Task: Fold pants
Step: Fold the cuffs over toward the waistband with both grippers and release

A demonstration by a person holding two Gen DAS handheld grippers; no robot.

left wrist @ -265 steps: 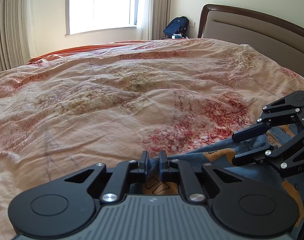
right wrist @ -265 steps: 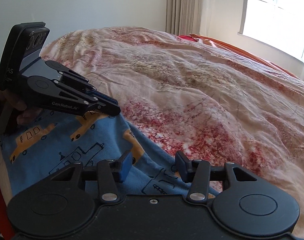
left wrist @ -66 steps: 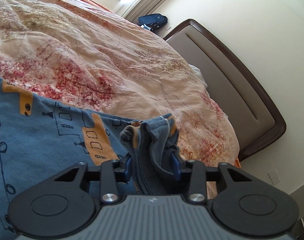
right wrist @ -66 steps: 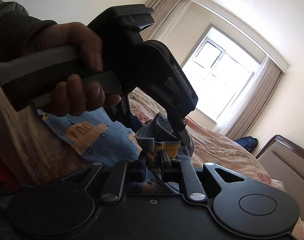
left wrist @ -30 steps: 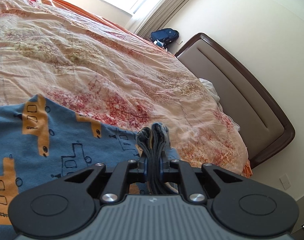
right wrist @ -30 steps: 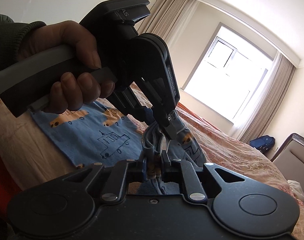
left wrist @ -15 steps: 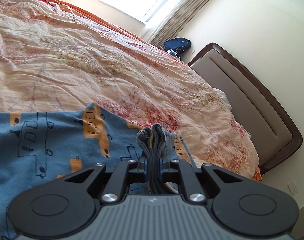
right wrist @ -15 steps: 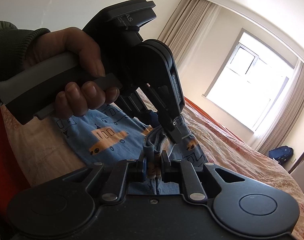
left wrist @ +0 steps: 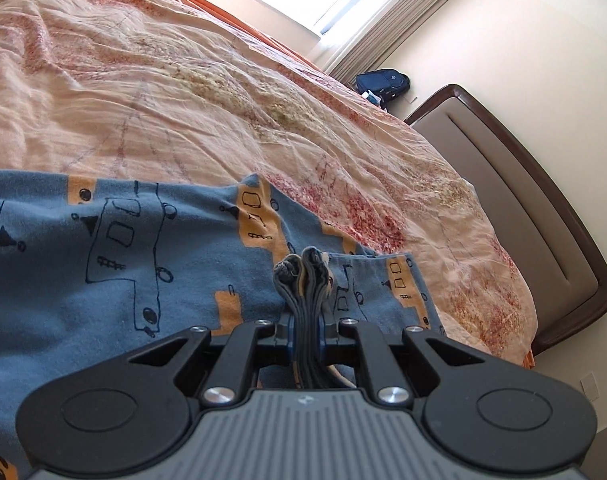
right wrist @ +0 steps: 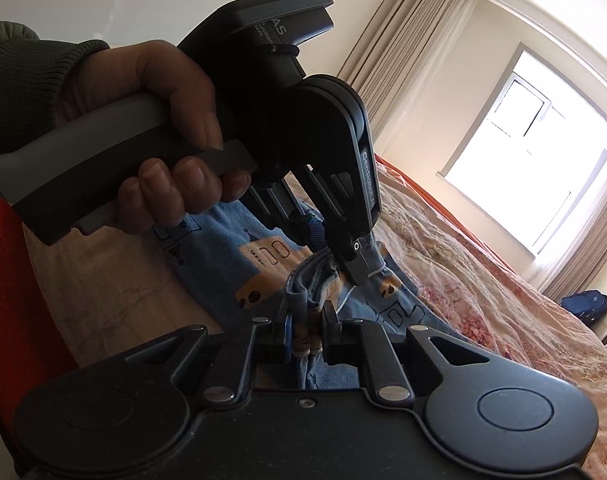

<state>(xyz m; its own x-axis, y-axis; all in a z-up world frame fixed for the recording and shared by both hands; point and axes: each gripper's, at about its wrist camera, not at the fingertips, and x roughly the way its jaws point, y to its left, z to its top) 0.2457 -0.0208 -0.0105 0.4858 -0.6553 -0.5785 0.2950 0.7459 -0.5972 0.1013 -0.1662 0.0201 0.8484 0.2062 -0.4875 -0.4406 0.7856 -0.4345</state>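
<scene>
the pants (left wrist: 115, 264), blue with orange and black-line vehicle prints, lay spread on the bedspread (left wrist: 183, 92) at the near side of the bed, their flat cloth running off to the left in the left wrist view. a bunched edge of the cloth stood up in several gathered layers at the near right part of the garment, and both tools met there.

the left gripper (left wrist: 306, 326) was clamped on that bundle, its 2 fingers pressed tight against the stacked folds, which poked up past the tips. the right gripper (right wrist: 305, 332) was likewise pinched on a gathered strip of the same cloth, the fabric squeezed between its fingers. in the right wrist view the left gripper (right wrist: 345, 256) came down from above with its tips just beside the right one's, and the person's left hand (right wrist: 159, 136) wrapped the grey handle, a dark green cuff at the wrist.

the pink and red floral bedspread, wrinkled, stretched far across the bed. the brown-framed padded headboard (left wrist: 515, 208) stood at the right. a dark blue backpack (left wrist: 381, 82) sat in the far corner by it, beside beige curtains (right wrist: 399, 44) and a bright window (right wrist: 531, 160).
</scene>
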